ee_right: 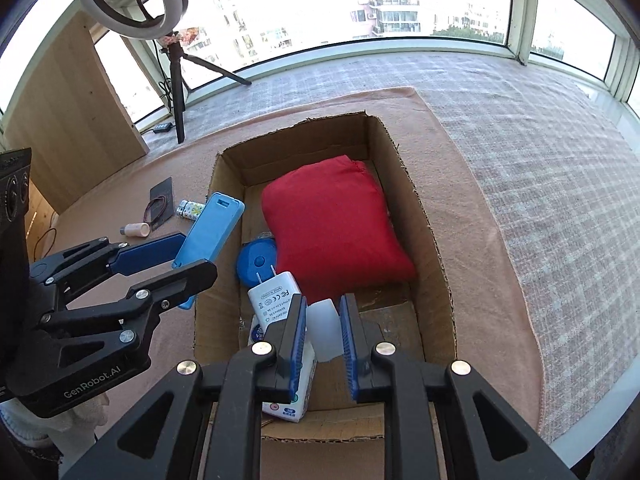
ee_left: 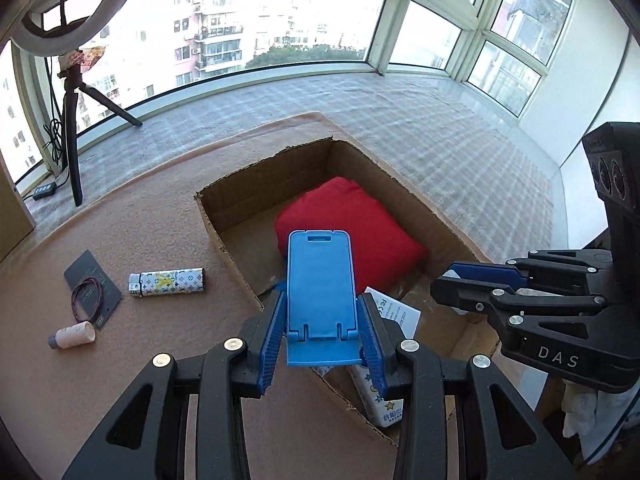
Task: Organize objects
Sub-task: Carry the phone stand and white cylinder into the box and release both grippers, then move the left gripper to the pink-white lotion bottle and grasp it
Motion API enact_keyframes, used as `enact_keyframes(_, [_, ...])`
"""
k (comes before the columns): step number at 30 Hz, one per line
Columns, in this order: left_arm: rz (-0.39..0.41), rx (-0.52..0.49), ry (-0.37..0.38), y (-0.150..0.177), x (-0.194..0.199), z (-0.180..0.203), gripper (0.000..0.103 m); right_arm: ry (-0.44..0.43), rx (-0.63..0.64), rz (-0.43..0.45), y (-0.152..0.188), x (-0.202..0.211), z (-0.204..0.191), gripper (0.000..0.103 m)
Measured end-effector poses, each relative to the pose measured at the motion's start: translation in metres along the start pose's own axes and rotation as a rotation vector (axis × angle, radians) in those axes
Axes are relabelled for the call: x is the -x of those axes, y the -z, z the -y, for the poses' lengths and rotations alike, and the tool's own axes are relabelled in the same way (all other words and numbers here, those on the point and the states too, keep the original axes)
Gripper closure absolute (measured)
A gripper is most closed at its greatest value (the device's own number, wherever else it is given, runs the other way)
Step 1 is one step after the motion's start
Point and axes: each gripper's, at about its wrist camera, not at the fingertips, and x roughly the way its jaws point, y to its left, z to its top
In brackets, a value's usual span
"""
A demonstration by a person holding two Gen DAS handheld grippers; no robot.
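A pinkish-brown felt mat covers the near part of a pale checked cloth surface below the window. On the mat sit an open brown cardboard box, a dark grey card (a maroon elastic loop lies on it), a patterned white lighter and a small pink tube. A black tripod stands on the checked cloth.

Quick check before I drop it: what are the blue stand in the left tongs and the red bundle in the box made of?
Blue stand: looks like rigid moulded plastic with a smooth, slight sheen, crisp edges and a cut slot at its top. Red bundle: soft matte fabric, going by its folds, puffed shape and seam. Box: raw corrugated cardboard with torn edges.
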Motion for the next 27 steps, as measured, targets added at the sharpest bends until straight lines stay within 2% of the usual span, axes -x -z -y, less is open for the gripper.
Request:
enact_keyframes(2, [-0.012, 0.011, 0.008, 0.0, -0.001, -0.001, 0.05, 0.014, -0.01, 0.009, 0.0, 0.003, 0.003, 0.058])
enact_keyframes(4, [-0.004, 0.019, 0.004, 0.0, 0.002, -0.003, 0.045, 0.019, -0.019, 0.025, 0.0, 0.005, 0.005, 0.05])
enact_keyframes(16, [0.007, 0.126, -0.066, 0.018, 0.021, -0.065, 0.045, -0.011, -0.006, 0.032, 0.003, 0.009, -0.017, 0.05])
enact_keyframes(27, [0.015, 0.243, -0.166, 0.041, 0.044, -0.153, 0.045, -0.073, 0.044, 0.052, 0.005, 0.015, -0.065, 0.05])
